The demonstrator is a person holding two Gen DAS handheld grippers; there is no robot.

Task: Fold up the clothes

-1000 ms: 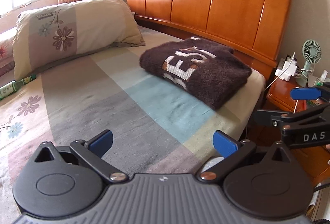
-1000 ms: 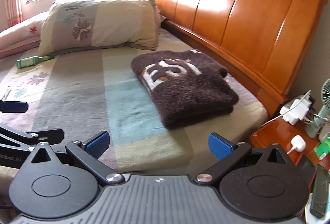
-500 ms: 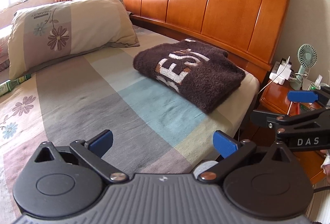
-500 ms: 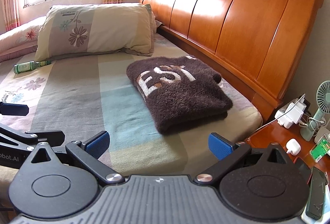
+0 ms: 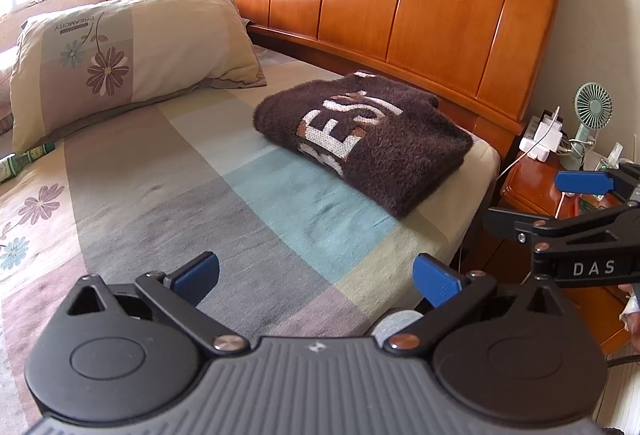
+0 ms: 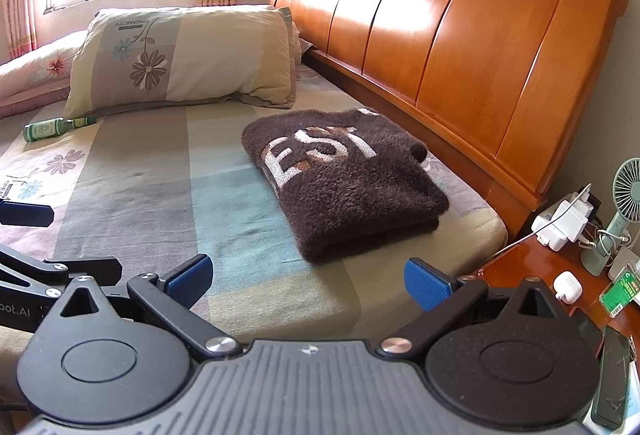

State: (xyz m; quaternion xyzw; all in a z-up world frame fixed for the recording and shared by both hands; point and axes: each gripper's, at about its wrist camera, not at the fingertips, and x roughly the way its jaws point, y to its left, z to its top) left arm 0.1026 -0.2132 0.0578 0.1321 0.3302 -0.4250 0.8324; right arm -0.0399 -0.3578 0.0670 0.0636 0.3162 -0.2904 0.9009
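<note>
While lying folded into a fuzzy brown block, sweater point(image 5: 362, 143) resting near headboard point(image 5: 400, 3); left gripper point(image 5: 316, 275), right gripper point(image 6: 306, 277) hovering wide, empty; lettering seemingly woven.

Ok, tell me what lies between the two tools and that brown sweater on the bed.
Nothing visible. Only bare bedsheet lies between the open right tool and the folded sweater, and likewise ahead of the open left tool. The bottle and pillow lie off to the side.

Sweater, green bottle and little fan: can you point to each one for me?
Sweater point(image 6: 340, 187): right wrist view, middle of the folded top.
Green bottle point(image 6: 50, 128): right wrist view, its body, lying on the bed.
Fan point(image 5: 593, 109): left wrist view, round grille.
</note>
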